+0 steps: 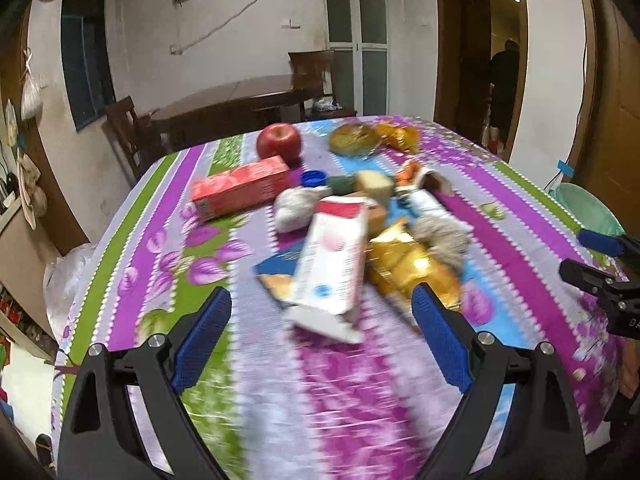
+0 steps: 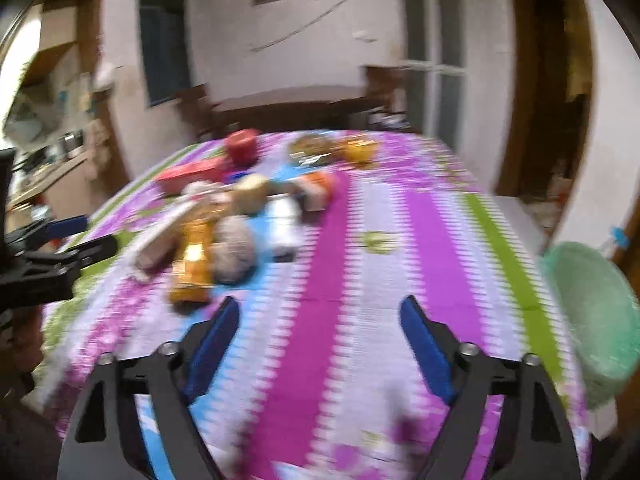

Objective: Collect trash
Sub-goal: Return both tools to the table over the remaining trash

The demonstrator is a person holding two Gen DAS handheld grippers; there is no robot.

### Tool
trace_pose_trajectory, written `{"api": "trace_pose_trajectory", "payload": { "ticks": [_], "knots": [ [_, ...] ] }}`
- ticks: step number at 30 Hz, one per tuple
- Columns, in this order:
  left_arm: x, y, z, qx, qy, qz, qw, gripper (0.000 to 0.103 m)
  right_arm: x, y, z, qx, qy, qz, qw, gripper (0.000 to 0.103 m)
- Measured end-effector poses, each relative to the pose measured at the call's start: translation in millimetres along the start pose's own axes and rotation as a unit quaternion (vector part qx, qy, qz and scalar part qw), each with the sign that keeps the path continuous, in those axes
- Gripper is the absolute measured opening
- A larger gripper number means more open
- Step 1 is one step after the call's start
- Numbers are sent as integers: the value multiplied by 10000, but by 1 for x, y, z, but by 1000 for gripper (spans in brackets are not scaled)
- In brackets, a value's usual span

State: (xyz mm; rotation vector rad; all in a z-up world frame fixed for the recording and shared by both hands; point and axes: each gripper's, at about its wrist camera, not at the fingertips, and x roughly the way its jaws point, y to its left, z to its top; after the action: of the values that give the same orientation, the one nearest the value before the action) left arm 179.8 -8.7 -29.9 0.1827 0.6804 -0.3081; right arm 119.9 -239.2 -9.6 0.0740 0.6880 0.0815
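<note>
White carton [image 1: 334, 258] dead ahead of left tongs [image 1: 322, 308], long axis toward them, nearer than right tongs [image 2: 320, 320]. Both spread, empty, above bench [image 1: 348, 392].

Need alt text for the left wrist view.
Open, empty left gripper hovers over a floral tablecloth, facing a litter pile: white carton, red box, gold wrapper. A red apple sits behind.

The near edge of the table [image 2: 360, 264] is bare cloth, and so is its right side up to the green bin [image 2: 592, 320]. The trash pile [image 1: 352, 232] blocks the middle; an apple [image 1: 279, 142] stands near the far edge.
</note>
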Motion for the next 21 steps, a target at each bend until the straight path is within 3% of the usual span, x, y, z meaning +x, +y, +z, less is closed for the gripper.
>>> {"api": "trace_pose_trajectory", "payload": {
  "ticks": [2,6,14,18,21],
  "knots": [
    [0,12,-2,104,24,-62,9999,88,15,21,7,-114,165,391,9990,58],
    [1,24,-4,176,4,-206,9996,88,36,53,17,-296,310,797,9959,58],
    [14,40,-10,-53,91,-434,9990,88,89,92,36,-613,902,963,9894,56],
    [14,47,-12,-149,58,-511,9986,88,115,96,36,-575,1181,978,9865,48],
    [12,47,-10,-125,54,-607,9981,88,117,98,35,-566,1103,886,9883,37]
  ]
}}
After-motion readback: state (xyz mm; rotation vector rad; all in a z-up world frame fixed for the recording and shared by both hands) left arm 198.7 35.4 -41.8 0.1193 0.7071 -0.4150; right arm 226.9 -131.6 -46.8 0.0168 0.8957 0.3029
